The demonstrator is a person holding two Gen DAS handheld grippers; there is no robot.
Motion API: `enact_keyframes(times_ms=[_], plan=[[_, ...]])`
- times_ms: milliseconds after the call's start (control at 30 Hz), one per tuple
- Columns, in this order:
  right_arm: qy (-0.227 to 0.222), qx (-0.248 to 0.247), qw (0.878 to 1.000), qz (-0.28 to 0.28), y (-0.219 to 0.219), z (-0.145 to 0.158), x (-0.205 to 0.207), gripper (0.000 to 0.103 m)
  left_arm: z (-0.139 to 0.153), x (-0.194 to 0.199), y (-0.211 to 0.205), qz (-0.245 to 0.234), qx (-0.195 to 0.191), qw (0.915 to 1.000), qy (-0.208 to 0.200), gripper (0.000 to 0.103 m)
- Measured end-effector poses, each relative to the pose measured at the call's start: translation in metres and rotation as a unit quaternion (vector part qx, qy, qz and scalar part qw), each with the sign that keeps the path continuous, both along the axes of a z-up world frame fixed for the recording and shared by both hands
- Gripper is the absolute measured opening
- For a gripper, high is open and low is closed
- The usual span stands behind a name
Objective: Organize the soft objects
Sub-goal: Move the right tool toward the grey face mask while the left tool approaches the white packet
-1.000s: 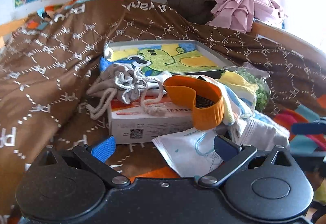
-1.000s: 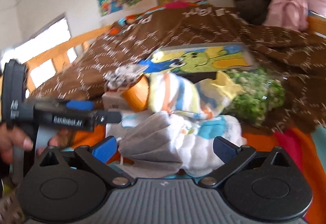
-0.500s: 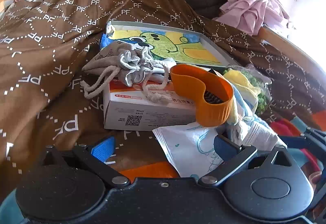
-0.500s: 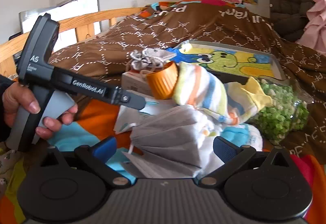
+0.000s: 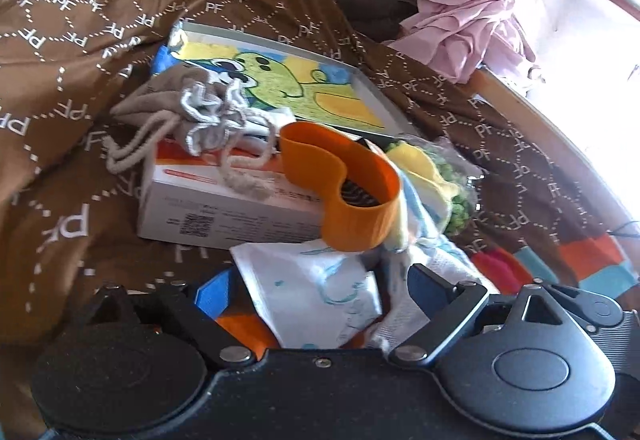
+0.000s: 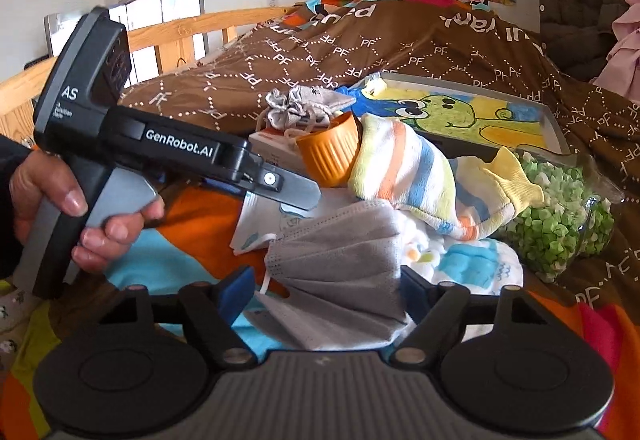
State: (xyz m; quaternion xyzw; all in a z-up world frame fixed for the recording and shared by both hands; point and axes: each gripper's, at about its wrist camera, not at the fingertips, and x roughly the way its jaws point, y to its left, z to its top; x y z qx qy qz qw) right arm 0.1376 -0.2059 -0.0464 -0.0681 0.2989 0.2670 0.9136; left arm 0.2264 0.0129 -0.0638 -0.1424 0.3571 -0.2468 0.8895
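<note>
on the bed, a heap of soft things lies on the brown quilt — the grey face mask sits on top at the near edge, between the spread fingers of the right gripper, whose jaws stand wide and hold nothing. the left gripper is also wide open and empty, straddling a white printed packet in front of the orange cup and white box. the mask looks feather-light, limp and pleated, so it should crumple rather than slip; a pinch across the bunched pleats near the middle seems safer than the thin ear loop. the striped sock and drawstring pouch look just as floppy — grab a fold, not an edge
</note>
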Motion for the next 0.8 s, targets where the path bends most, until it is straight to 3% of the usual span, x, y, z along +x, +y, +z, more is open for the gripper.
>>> enact_keyframes(times_ms=[133, 233, 400, 800], plan=[[0.0, -0.004, 1.0, 0.009, 0.001, 0.001, -0.002, 0.057, 0.001, -0.003, -0.001, -0.003, -0.017, 0.9998, 0.003, 0.091], [-0.002, -0.006, 1.0, 0.014, 0.003, 0.001, -0.004, 0.044, 0.0, -0.004, 0.001, -0.001, -0.03, 0.9995, 0.012, 0.081], [-0.003, -0.003, 1.0, 0.022, 0.004, 0.004, -0.006, 0.032, -0.003, -0.003, 0.006, 0.005, -0.056, 0.9978, 0.034, 0.05], [-0.021, -0.024, 0.998, 0.045, 0.011, 0.005, -0.015, 0.015, 0.001, -0.004, -0.003, 0.005, -0.054, 0.9973, 0.051, 0.018]])
